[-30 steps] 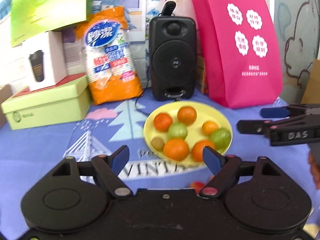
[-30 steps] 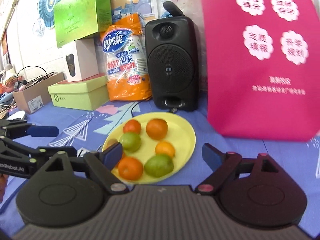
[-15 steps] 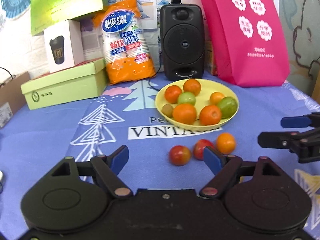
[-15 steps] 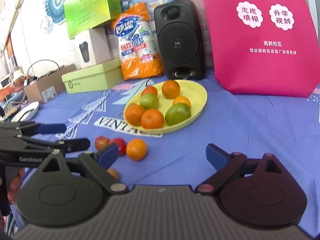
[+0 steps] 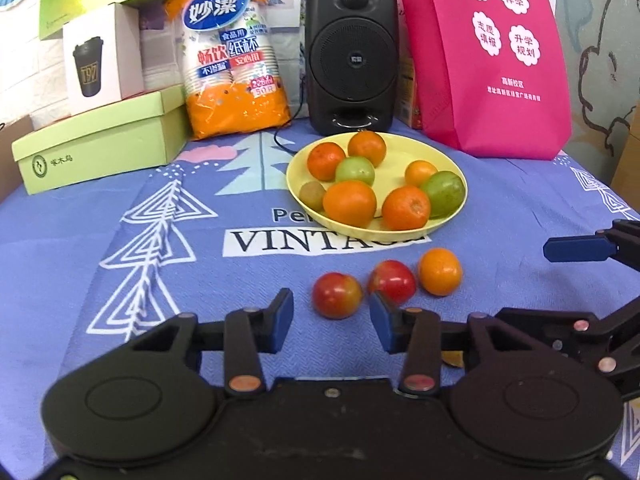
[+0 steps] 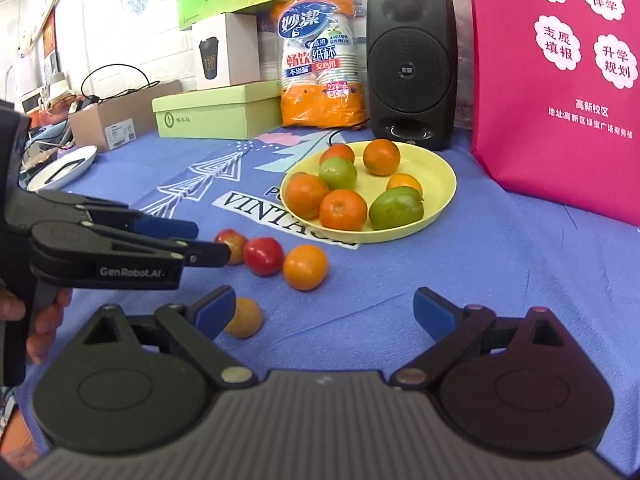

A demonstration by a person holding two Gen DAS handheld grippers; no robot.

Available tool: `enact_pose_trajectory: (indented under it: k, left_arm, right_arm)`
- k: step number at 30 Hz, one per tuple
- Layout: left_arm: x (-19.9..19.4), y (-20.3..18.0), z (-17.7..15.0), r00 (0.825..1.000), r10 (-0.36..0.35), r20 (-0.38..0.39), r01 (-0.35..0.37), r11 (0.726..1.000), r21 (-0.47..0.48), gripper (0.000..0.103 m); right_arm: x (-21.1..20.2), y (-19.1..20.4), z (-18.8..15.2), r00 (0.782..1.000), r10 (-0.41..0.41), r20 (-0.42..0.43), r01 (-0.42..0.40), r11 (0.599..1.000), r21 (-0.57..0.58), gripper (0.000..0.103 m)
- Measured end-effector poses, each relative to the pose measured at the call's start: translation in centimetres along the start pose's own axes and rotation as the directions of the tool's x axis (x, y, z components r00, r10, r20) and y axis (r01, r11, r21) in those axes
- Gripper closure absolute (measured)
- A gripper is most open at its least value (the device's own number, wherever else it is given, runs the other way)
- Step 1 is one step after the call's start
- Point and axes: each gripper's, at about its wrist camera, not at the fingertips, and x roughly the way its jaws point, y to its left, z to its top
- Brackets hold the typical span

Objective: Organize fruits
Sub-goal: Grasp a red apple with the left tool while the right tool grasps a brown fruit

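The left gripper [image 5: 330, 320] hangs low over the blue printed tablecloth [image 5: 120, 280], jaws spread and empty, lined up on the nearest red-and-yellow round fruit [image 5: 337, 295], which sits just ahead of the gap between its blue pads. The right gripper [image 6: 324, 312] is also spread wide and holds nothing; a small tan round fruit [image 6: 244, 317] lies just beside its left pad.

Beyond the first fruit, a second red fruit [image 5: 392, 281] and a loose orange mandarin [image 5: 439, 271] sit close together in a row. Further back stands the pale yellow round plate [image 5: 448, 160], already carrying oranges and green fruit.

The step in hand looks like picking up the nearest red fruit. To do it well, ease forward until the pads straddle its widest part, keep the right pad clear of the neighbouring red fruit, then close gently so it doesn't roll.
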Motion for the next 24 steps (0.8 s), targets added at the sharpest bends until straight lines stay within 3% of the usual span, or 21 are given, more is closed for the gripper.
enact_pose_trajectory:
  k: [2,14,24]
  left_arm:
    - [0.4,0.0,0.0,1.0,-0.021,-0.013,0.021,1.0,-0.001,0.079]
    - [2.0,0.1,1.0,0.999,-0.026,-0.02,0.026,1.0,-0.004,0.078]
    - [2.6,0.1,1.2,0.999,-0.006,-0.034,0.006,1.0,-0.009,0.069]
  right_arm:
    - [0.1,-0.2,-0.1,1.0,0.001,-0.009,-0.001,1.0,0.005,0.006]
    - [0.8,0.0,-0.3,0.999,0.02,-0.035,-0.02,1.0,-0.011,0.006]
    - [0.9,-0.1,-0.4,0.999,0.02,-0.038,-0.02,1.0,-0.008,0.006]
